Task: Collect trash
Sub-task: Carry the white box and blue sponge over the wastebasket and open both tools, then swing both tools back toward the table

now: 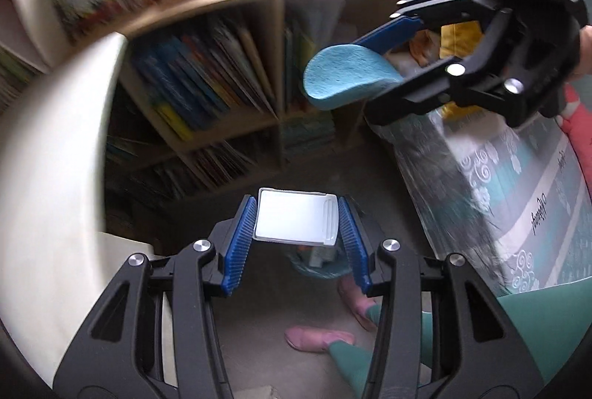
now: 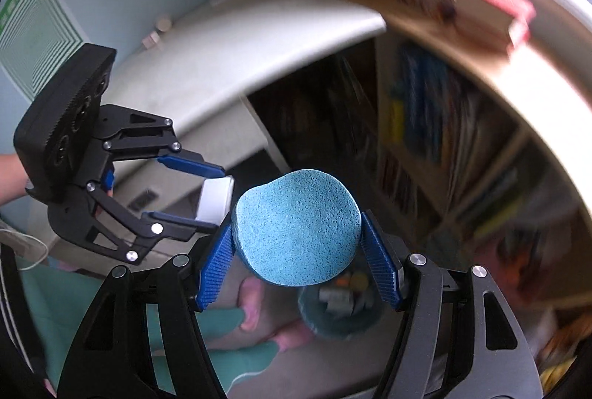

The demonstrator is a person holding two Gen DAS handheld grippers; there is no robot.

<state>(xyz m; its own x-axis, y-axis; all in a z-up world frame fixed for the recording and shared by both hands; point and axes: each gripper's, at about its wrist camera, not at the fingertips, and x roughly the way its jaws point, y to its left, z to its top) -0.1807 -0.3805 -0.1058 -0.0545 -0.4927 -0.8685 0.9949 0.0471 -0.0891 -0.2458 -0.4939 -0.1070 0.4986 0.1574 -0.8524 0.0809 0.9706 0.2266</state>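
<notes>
My left gripper (image 1: pixel 297 240) is shut on a flat white plastic piece (image 1: pixel 294 218), held above a small teal bin (image 1: pixel 325 266) on the floor. My right gripper (image 2: pixel 298 253) is shut on a round blue sponge (image 2: pixel 296 229), held above the same teal bin (image 2: pixel 338 314), which holds several bits of trash. The right gripper (image 1: pixel 373 66) with the sponge (image 1: pixel 347 75) shows at the upper right of the left wrist view. The left gripper (image 2: pixel 218 197) with the white piece (image 2: pixel 214 199) shows at the left of the right wrist view.
A bookshelf (image 1: pixel 222 88) full of books stands behind the bin. A white desk (image 2: pixel 229 40) is at the left. A patterned bed (image 1: pixel 518 184) is at the right. The person's feet in pink socks (image 1: pixel 318 340) stand beside the bin.
</notes>
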